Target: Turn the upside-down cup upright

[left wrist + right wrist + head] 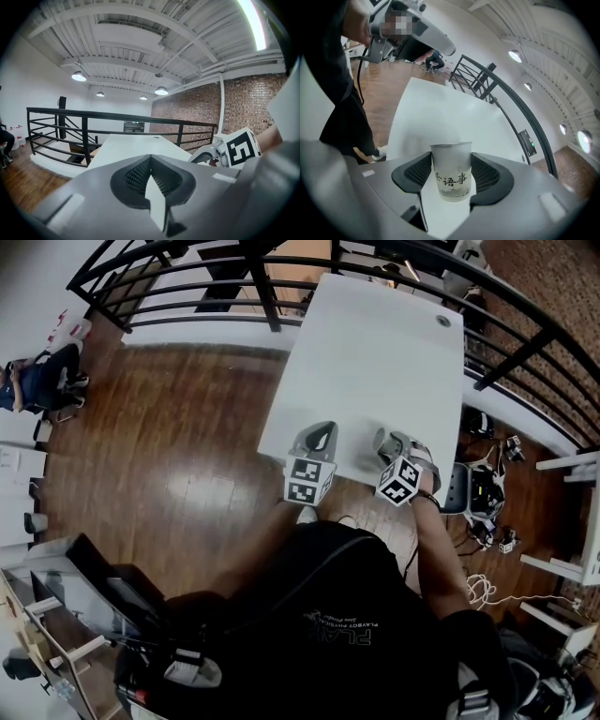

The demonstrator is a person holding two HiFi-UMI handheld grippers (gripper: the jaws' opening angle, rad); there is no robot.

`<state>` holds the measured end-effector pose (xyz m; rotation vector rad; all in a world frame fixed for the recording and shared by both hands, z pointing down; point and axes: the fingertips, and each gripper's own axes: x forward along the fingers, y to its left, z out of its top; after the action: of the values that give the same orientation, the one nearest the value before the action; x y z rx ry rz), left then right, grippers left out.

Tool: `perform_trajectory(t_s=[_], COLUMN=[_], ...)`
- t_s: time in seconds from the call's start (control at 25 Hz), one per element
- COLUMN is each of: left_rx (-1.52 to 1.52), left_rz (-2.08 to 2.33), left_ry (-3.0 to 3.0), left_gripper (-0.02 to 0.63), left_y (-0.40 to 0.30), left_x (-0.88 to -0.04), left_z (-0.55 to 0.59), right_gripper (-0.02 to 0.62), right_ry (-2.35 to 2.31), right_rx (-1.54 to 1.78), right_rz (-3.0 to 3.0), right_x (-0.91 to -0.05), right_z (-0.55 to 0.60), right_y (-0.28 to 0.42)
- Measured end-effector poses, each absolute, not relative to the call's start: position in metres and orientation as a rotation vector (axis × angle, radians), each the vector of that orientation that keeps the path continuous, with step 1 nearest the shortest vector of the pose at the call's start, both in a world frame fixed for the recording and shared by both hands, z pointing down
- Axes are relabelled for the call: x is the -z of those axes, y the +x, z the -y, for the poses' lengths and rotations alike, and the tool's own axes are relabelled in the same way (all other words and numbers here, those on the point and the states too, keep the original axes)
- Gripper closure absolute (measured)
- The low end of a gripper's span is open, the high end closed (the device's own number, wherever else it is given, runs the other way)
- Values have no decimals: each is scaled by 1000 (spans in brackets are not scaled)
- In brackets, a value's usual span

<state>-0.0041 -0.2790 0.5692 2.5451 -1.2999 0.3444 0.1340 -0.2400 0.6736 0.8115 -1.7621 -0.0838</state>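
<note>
- White cup [451, 172] is sitting rim-up, squeezed between the right gripper's [450, 158] pads.
- Left gripper [150, 161] is hanging over the table's [375, 352] near edge, its jaws pressed together on nothing.

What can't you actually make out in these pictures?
- The cup: in the head view it is hidden behind the right gripper.
- The cup's base: the right gripper view doesn't show whether it rests on the table or hangs lifted.
- The seated person: in the head view, tiny and at the left edge.

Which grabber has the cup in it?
The right gripper: the white cup with black writing sits between its pads. The left gripper has jaws together, nothing inside.
</note>
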Motion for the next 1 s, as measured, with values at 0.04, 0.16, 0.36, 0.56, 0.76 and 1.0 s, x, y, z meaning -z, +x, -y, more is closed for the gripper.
perform_trajectory(t_s=[0.04, 0.16, 0.36, 0.56, 0.76, 1.0], left_rx=[-346, -351, -357, -385, -410, -432], left_rz=[1297, 1290, 1279, 1289, 1292, 1297], left_ry=[2549, 2558, 2571, 2573, 2573, 2576], left_gripper=[606, 606, 606, 606, 606, 606], left_y=[-3, 1, 5, 5, 3, -3], left_x=[-569, -569, -570, -571, -570, -568], left_z=[278, 276, 271, 267, 263, 259], right_gripper=[314, 316, 316, 316, 316, 318], right_ry=[852, 982, 1191, 1399, 1582, 1701], right_rx=[60, -10, -106, -238, -403, -434], right_rz=[1779, 1834, 1920, 2006, 2090, 2145], right_x=[-669, -657, -643, -642, -650, -654], right_z=[242, 248, 255, 255, 255, 263], right_y=[135, 139, 145, 151, 152, 146])
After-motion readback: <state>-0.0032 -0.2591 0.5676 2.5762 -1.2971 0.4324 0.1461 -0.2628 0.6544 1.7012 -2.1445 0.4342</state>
